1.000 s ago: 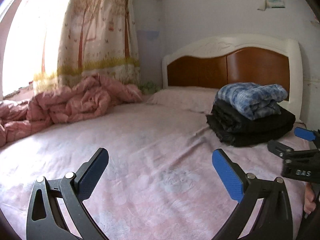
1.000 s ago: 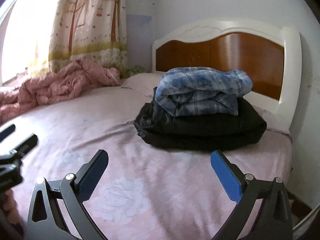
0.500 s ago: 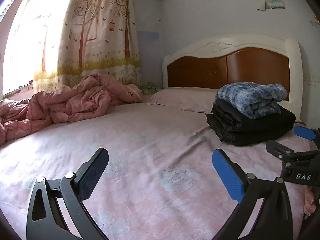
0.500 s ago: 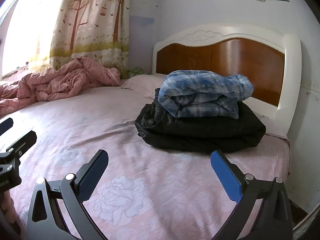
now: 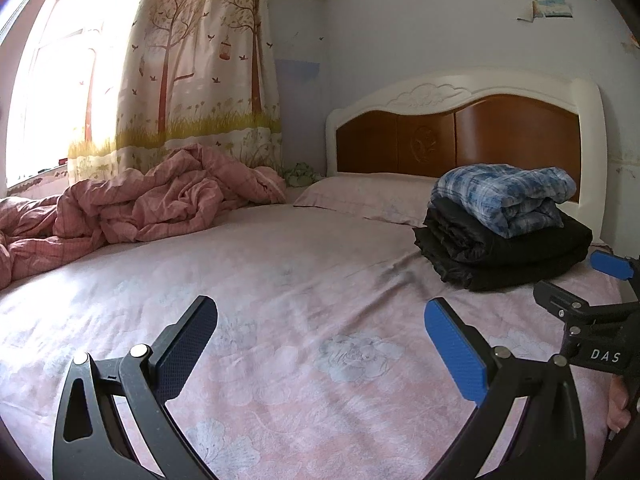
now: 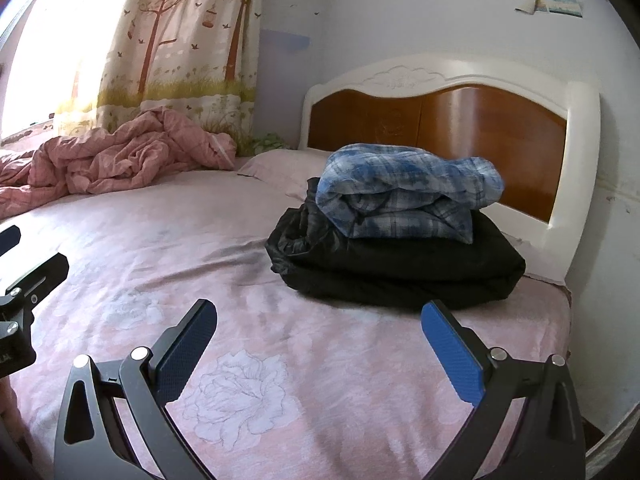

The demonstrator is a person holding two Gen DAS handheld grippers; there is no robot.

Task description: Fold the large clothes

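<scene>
The bed (image 5: 304, 280) filled both views, its pink flowered sheet smooth across the near half, likely kept flat as a folding surface. Far left, a pink quilt (image 5: 152, 200) lay bunched under the curtain (image 5: 192, 72), pushed aside, out of the way. A pillow (image 5: 364, 196) sat at the headboard (image 6: 452, 104). On the far right, close to the headboard, stood the pile: a black garment (image 6: 400, 272) folded flat at the bottom, broad enough to serve as a base, and a blue plaid garment (image 6: 400, 196) resting on top of it, rolled rather loosely. Both looked already folded and stacked, parked at the corner to leave the middle free. The left gripper (image 5: 320, 348) hovered above the bare sheet, fingers spread wide, gripping nothing. The right gripper (image 6: 320, 348) hung just short of the pile, fingers likewise wide apart and empty, perhaps ready for another garment, though none showed unfolded.
</scene>
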